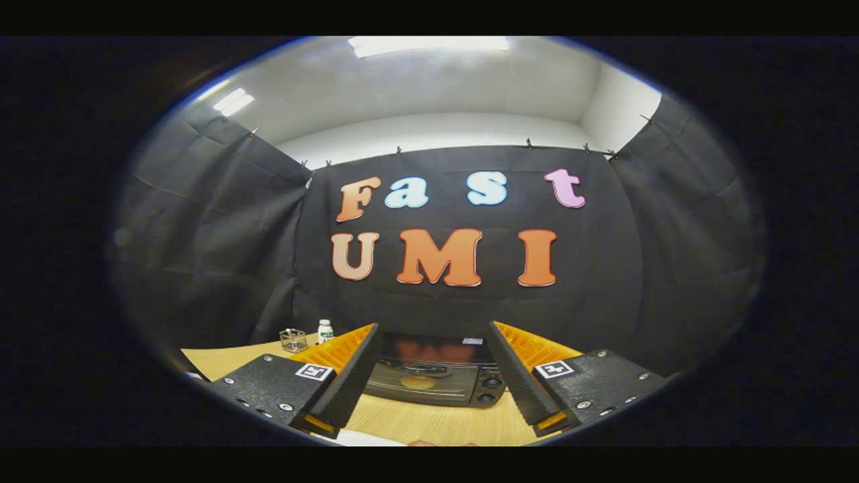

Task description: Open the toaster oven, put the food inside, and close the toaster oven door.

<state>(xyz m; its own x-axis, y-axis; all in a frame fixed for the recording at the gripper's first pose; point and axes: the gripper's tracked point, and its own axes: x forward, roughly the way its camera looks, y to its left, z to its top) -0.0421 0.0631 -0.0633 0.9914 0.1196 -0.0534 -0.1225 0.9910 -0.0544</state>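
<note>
A dark toaster oven [433, 379] stands on the wooden table [429, 422] against the booth's back wall, straight beyond my fingers. Its glass door is closed, a handle runs along the door's top, and two knobs [492, 389] sit at its right side. Something orange-brown [417, 382] shows in or on the door glass; I cannot tell if it is food or a reflection. My gripper [435, 332] is open, held above the table and well short of the oven, with nothing between its fingers.
At the table's back left stand a small clear container [293, 340] and a small white bottle with a green label [325, 331]. Black cloth walls close in the table at the back and both sides.
</note>
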